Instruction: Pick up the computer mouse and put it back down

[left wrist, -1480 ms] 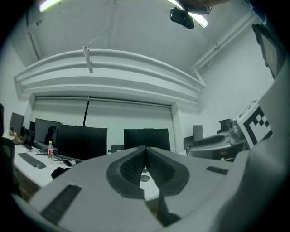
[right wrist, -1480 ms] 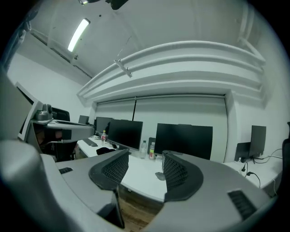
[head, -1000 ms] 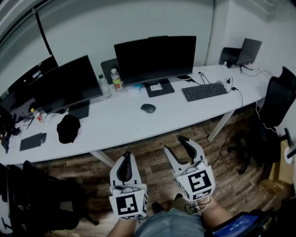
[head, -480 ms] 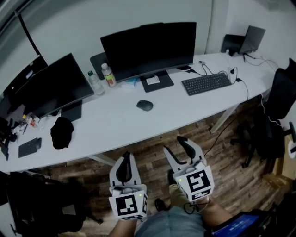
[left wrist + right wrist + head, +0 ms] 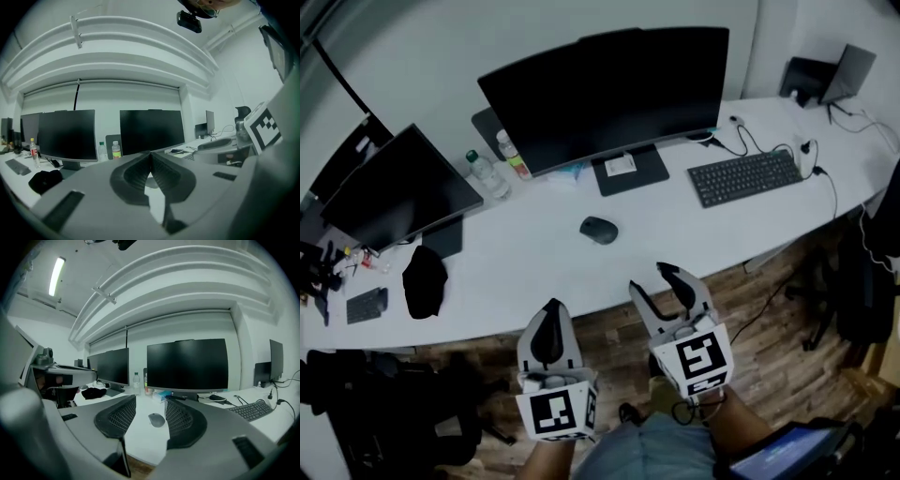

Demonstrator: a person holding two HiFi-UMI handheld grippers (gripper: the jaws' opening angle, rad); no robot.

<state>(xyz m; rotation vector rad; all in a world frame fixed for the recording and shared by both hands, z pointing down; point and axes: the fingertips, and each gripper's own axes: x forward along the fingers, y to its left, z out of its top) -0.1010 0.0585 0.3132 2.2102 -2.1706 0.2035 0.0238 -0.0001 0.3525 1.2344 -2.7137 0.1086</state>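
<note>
A dark grey computer mouse lies on the white desk, in front of the large middle monitor. Both grippers hang over the wooden floor, short of the desk's front edge. My left gripper is shut with nothing in it; in the left gripper view its jaws meet at the tips. My right gripper is open and empty, just short of the mouse and a little to its right. In the right gripper view the mouse shows through the gap of the right gripper, well ahead of it.
A black keyboard with cables lies at the right. Two bottles stand behind the mouse's left. A second monitor, a black cap and a small keyboard sit left. A dark chair stands under the desk's left end.
Both grippers have moved forward toward the desk, which now looks nearer and larger. The left stays shut, the right stays open. The mouse has not moved.
</note>
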